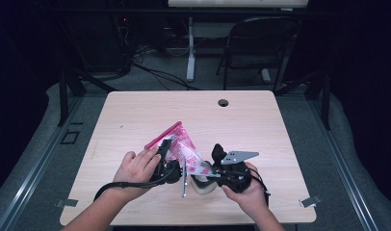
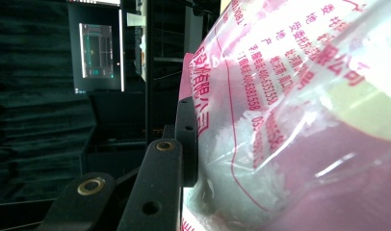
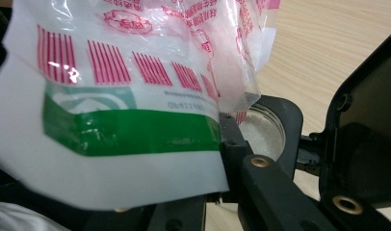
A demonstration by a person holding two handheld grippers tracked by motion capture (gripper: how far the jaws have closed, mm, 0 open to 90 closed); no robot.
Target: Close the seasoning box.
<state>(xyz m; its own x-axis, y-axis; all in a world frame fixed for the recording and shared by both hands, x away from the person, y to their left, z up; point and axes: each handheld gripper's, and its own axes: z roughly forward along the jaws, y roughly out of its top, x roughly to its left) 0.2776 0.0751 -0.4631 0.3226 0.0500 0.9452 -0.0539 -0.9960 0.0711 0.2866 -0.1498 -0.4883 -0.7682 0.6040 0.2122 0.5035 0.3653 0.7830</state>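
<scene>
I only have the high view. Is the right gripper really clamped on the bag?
Observer: Yes. The right gripper view shows the right gripper pinching the bag at its white-and-green end.
Operator: What sits under the bag's low corner?
Observer: A round dish in a black frame, with what looks like white grains in it.
Operator: And the left side?
Observer: The left gripper has a jaw pressed against the bag's side, and white grains show through the film there.
</scene>
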